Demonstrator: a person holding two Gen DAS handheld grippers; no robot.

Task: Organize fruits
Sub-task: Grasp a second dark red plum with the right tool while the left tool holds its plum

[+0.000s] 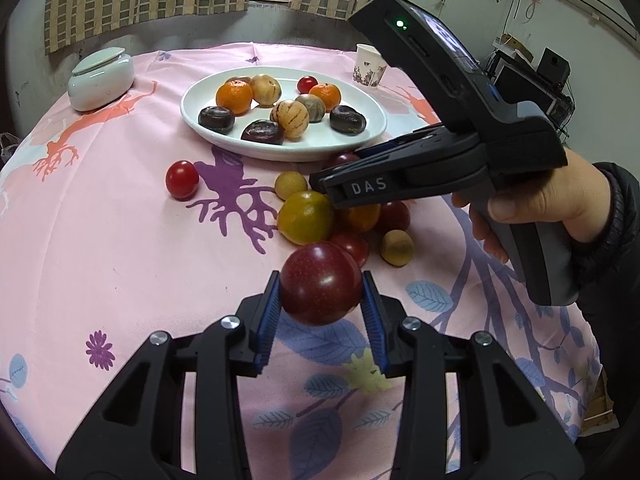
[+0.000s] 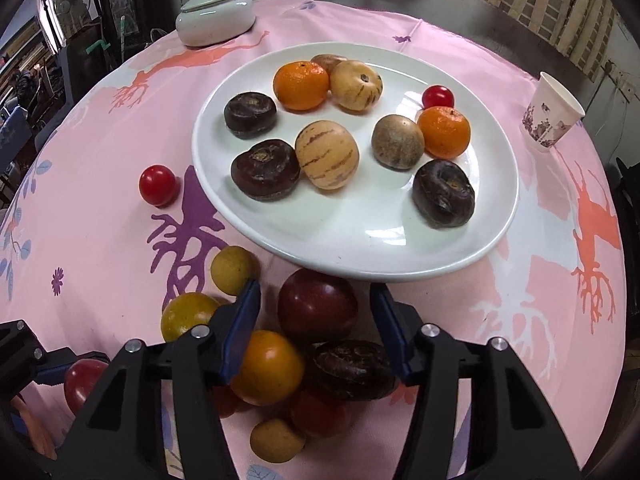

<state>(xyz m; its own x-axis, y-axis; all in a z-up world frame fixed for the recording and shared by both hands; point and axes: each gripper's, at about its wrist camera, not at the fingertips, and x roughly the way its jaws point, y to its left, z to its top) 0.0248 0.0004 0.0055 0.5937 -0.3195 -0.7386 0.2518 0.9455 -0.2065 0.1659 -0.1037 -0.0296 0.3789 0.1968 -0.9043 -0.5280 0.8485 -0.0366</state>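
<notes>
Left wrist: left gripper point(image 1: 320, 300) clamping red plum point(image 1: 320, 283); right gripper point(image 2: 314, 312) fingers open, straddling dark plum point(image 2: 317, 306).

The left gripper point(image 1: 322, 312) is showing black triangular-cutout fingers, silver screws and ribbed blue pads point(image 1: 267, 320). The right gripper point(image 2: 316, 332) is looking alike, its black body carrying white "DAS" lettering, a glowing green light and a grey handle. The hand point(image 1: 552, 200) is wearing a dark sleeve point(image 1: 616, 232).
</notes>
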